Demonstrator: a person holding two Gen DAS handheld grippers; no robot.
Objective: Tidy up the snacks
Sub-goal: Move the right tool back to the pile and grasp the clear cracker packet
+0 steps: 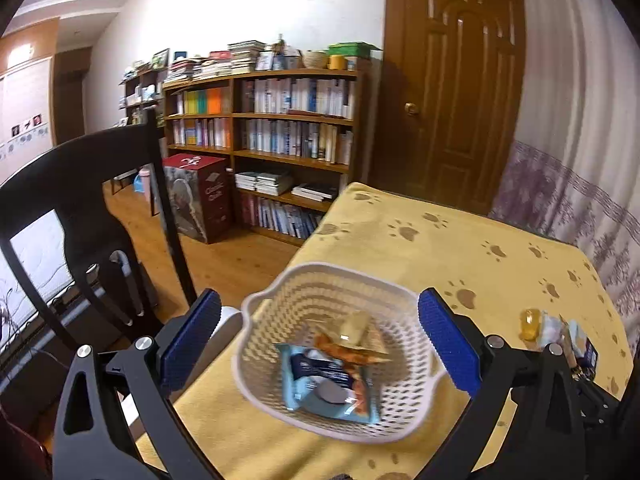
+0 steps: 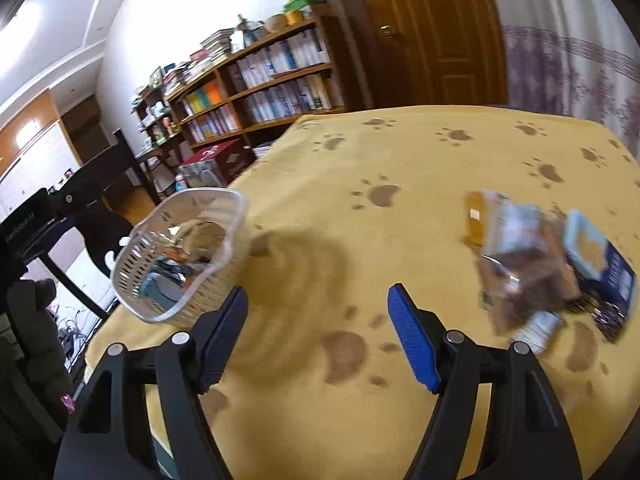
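Presently both grippers are empty, jaws spread wide, above a table draped in a mustard-yellow cloth printed with brown paw marks (image 2: pixel 420 152). The left gripper (image 1: pixel 320 344) hovers over the white perforated plastic basket (image 1: pixel 404 300), which sits near the table's left edge, close to the near-left corner; its blue pads stand either side of the basket without touching it. Inside lie a light-blue wrapped snack with a dark label (image 1: pixel 320 380), an orange-brown wrapper (image 1: pixel 348 352) and a pale tan piece (image 1: pixel 356 326). The right gripper (image 2: pixel 316 336) hangs over bare cloth, nothing between its fingers. The loose heap of snack packets (image 2: pixel 536 264) lies ahead and to the right of it, towards the table's right edge, well apart from the basket. The heap holds an amber-yellow packet (image 2: pixel 476 220) at its far-left end, a clear bag of dark brown contents (image 2: pixel 528 284) in the middle, and a blue-and-navy packet (image 2: pixel 600 264) on the right; motion blur hides finer detail. Judgement: the right gripper is plainly the nearer to the heap, the left has the basket. The heap runs roughly from far-left to near-right across the right gripper's view, so a swing rightward and a turn of the wrist look needed to take a packet across its narrow side. The carry would then cross leftward to the basket.
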